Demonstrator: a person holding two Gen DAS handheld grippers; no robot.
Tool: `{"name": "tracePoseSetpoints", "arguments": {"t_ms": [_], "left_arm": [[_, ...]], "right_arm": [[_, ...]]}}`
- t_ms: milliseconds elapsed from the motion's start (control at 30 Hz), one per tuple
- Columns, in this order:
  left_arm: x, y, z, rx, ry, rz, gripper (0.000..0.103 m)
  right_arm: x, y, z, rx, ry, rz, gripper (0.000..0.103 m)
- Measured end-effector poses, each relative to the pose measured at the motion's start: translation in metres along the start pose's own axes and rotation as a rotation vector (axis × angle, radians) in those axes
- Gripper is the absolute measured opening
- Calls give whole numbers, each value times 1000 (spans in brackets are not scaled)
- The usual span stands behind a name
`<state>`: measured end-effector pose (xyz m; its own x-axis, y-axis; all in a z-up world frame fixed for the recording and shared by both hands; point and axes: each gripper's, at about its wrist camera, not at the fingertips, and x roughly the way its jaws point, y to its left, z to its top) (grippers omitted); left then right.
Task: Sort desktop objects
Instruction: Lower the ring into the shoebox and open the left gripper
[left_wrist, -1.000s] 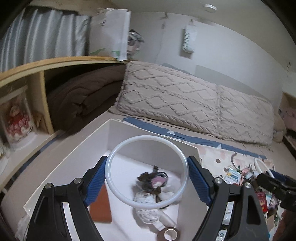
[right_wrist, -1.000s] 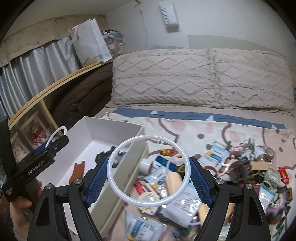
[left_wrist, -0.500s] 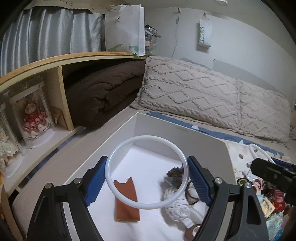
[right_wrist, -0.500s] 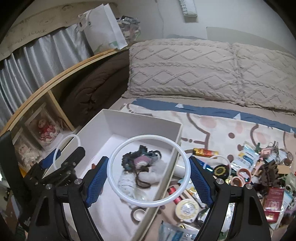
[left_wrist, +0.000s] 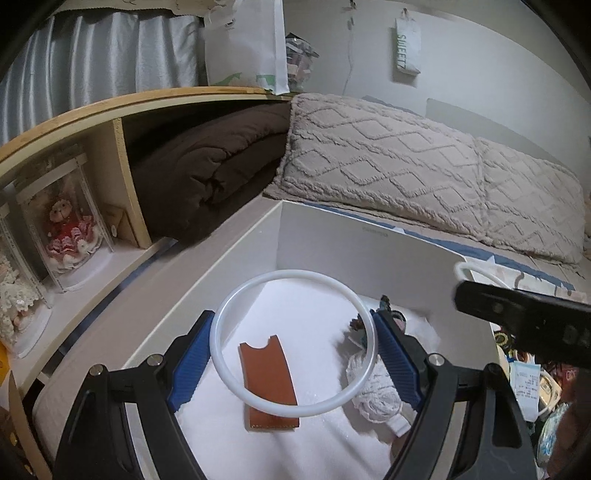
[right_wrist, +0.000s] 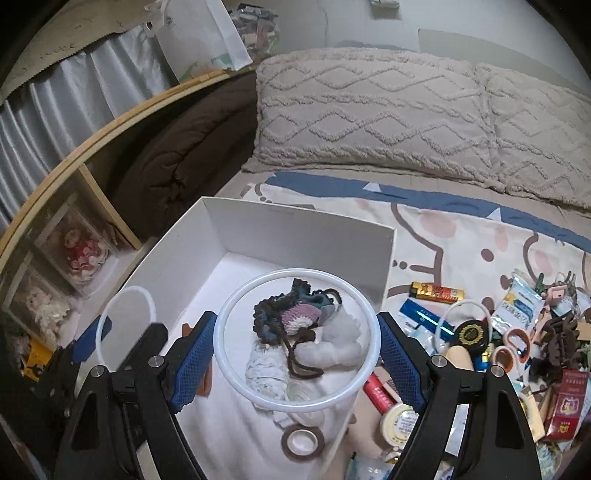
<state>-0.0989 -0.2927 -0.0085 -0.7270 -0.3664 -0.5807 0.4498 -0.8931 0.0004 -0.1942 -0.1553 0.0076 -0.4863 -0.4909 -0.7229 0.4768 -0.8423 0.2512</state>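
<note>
Left tongs (left_wrist: 295, 345): blue-padded fingers (left_wrist: 190, 356) stood apart with a white plastic ring (left_wrist: 295, 288) spanning the gap between the pads; whether the pads pressed it could not be told. Directly beneath lay a flat brown leather sleeve (left_wrist: 267, 380) on the floor of the open white cardboard box (left_wrist: 362, 251), and to the right of the tongs, a white crocheted bundle (left_wrist: 376, 395).

Right tongs (right_wrist: 297, 341): fingers likewise spread, framing a second white plastic ring (right_wrist: 299, 404); grip uncertain. Below the ring, inside the box (right_wrist: 295, 225), rested a dark knitted pouch with a purple centre (right_wrist: 291, 314) touching a white fluffy wad (right_wrist: 338, 341). Nearer, a brown roll of tape (right_wrist: 303, 441) lay by the box's right wall. To the right of the tongs, outside the box, mixed small items (right_wrist: 517, 332) were scattered on the patterned bedsheet (right_wrist: 461, 236). Beyond the box, two beige textured pillows (right_wrist: 369, 110) lined the far edge of the bed.
</note>
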Motion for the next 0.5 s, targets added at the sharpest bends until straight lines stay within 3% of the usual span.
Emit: {"name": "tracePoseSetpoints", "arguments": {"t_ms": [500], "left_arm": [[-4,18,-7,-31,23,14,84]], "right_arm": [[36,27,18,9,77,-50,84]]}}
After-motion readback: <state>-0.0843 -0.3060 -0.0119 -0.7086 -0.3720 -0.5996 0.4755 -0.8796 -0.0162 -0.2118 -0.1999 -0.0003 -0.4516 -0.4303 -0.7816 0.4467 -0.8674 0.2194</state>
